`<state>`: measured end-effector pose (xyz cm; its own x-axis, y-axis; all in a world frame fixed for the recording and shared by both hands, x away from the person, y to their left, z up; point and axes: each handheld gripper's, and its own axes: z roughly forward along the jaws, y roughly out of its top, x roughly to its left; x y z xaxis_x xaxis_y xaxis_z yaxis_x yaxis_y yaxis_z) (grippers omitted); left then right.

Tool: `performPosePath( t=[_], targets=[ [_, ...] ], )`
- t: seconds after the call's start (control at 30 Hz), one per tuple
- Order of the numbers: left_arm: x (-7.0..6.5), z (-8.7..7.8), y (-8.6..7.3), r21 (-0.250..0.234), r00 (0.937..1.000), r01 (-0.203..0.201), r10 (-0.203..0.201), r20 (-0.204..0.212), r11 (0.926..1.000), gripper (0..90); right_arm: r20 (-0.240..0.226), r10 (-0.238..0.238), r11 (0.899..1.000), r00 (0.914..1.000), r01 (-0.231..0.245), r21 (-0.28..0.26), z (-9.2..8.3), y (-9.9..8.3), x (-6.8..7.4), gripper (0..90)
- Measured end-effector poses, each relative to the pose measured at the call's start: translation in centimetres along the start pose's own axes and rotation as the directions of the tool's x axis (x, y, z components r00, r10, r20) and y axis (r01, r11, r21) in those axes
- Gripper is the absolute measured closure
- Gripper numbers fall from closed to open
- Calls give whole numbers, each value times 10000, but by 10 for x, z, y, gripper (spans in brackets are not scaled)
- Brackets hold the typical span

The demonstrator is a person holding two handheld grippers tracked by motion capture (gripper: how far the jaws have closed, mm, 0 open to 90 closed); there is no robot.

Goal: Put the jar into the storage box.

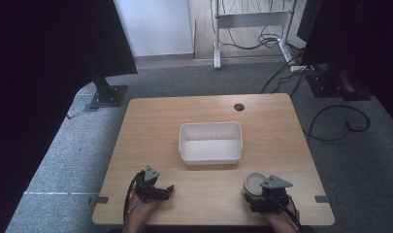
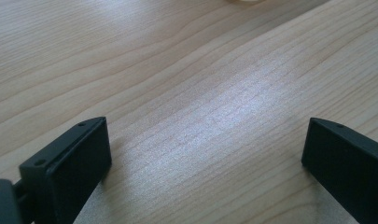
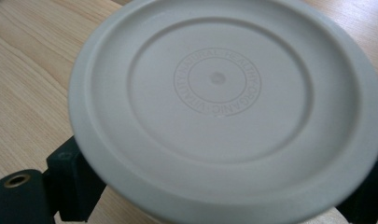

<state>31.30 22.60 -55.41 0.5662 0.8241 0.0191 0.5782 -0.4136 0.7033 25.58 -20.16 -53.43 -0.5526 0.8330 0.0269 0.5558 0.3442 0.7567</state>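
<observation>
A round container with a pale grey lid (image 3: 219, 88) sits between the two black jaws of my right gripper (image 3: 224, 196), which press in on its body just under the lid's rim. The lid carries a ring of embossed lettering. From above, the container (image 1: 254, 184) stands at the table's front right, with the right gripper (image 1: 269, 196) behind it in a hand. My left gripper (image 1: 157, 190) rests at the front left, pointing right. Its jaws stand wide apart over bare wood, and the left gripper (image 2: 205, 158) holds nothing.
A white rectangular bin (image 1: 211, 142), empty inside, stands in the middle of the wooden table (image 1: 150, 126). A cable hole (image 1: 238, 107) lies near the far edge. Beyond the table are grey carpet, stand bases and loose cables.
</observation>
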Motion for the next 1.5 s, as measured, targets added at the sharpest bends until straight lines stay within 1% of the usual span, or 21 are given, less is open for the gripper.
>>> performPosePath(
  t=[0.2,0.43,0.63,0.8,0.93,1.5],
  targets=[
    [0,0,0,5,10000,-3,3,-1,10000,10,282,148,9998,9995,-150,97,-1,2,4,94],
    [0,0,0,-11,10000,0,0,10,10000,10,253,113,9999,9996,-111,-90,-1,8,7,94],
    [0,0,0,0,10000,1,-1,4,10000,10,288,-56,9999,9996,59,-91,1,17,9,94],
    [0,0,0,-12,10000,-4,4,6,10000,10,274,-270,9995,9993,275,-172,3,27,12,94],
    [0,0,0,-13,10000,-1,1,6,10000,10,238,-347,9991,9991,353,-228,5,33,13,94],
    [0,0,0,-15,10000,-1,1,5,10000,10,51,-479,9978,9988,481,-465,14,51,16,94]
  ],
)
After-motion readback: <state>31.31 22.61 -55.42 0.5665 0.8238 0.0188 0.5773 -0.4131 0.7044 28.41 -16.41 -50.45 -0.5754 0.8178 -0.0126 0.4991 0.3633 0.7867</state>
